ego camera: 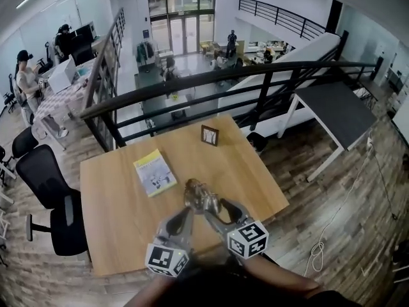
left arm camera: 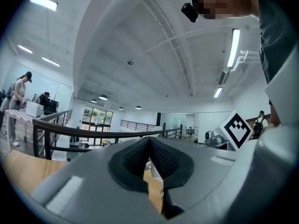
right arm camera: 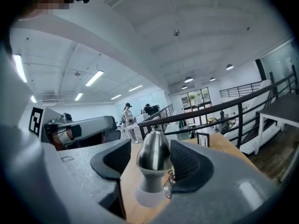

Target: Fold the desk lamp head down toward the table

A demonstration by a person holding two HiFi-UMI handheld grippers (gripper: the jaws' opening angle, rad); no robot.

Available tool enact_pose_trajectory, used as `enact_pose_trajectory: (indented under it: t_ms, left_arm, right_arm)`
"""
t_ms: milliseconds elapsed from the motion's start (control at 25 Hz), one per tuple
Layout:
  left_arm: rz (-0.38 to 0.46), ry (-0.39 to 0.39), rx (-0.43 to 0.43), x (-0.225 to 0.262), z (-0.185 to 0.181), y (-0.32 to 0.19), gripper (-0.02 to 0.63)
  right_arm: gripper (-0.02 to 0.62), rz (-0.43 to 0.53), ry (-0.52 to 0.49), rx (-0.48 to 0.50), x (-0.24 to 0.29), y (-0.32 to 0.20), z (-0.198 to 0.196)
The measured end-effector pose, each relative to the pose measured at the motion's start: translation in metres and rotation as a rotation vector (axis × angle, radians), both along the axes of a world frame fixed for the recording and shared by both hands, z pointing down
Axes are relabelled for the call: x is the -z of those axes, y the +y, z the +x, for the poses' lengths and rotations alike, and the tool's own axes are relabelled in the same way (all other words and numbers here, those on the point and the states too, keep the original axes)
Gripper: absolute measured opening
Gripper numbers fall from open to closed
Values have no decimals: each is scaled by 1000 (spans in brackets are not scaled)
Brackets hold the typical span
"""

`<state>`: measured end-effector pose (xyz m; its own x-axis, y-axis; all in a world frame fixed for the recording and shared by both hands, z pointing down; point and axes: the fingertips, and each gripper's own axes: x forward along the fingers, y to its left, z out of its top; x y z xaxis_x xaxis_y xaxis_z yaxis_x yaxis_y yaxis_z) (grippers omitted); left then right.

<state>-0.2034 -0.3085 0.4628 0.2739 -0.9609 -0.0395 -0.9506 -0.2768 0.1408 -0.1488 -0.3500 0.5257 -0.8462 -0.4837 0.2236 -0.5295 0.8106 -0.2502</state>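
Right gripper (right arm camera: 152, 158) sits wide open around the shiny bullet-shaped metal lamp head (ego camera: 201, 196) without squeezing, left gripper (left arm camera: 149, 155) is pinched closed and empty, so I'd guess the fold toward the light wooden table (ego camera: 115, 210) hasn't happened yet.

— What is the lamp head (right arm camera: 153, 154) made of?
— Metal, smooth and shiny, with a frosted whitish plastic collar (right arm camera: 150, 190) beneath it.
— And the table (ego camera: 121, 216)?
— Pale wood, smooth and matt. The booklet (ego camera: 155, 172) on it is paper.
— The left gripper (left arm camera: 149, 148)?
— Matt grey plastic, slightly grainy. Its pads (left arm camera: 164, 160) are black and ribbed, like rubber.
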Motion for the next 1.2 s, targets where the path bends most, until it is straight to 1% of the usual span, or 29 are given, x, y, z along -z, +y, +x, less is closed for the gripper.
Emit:
enact_pose_trajectory:
  t_ms: [160,240,400,560,720,960,1080,1200]
  left_arm:
    - [4,2,-106,-9,-6,-7,0]
    - [-4,8,-146,-12,-11,-6,0]
    - [-17,15,-208,-15,-21,-5,0]
    - [-23,20,-251,-18,-24,-5,0]
    - [-33,22,-277,-21,-22,-1,0]
    - [-76,28,-279,-30,-31,2,0]
    - [-86,24,-281,-39,-34,3,0]
    - [-109,20,-280,-48,-36,5,0]
  right_arm:
    - [261,-14,52,-85,-14,-10,-6]
    - [264,-15,69,-112,-18,-10,-7]
    - [261,2,98,-141,-18,-7,-5]
    - [257,20,101,-160,-17,-5,-7]
    - [256,35,93,-171,-17,1,-3]
    - [256,38,118,-163,-29,10,0]
    - [256,29,148,-155,-45,19,5]
    - [256,-7,211,-143,-74,35,8]
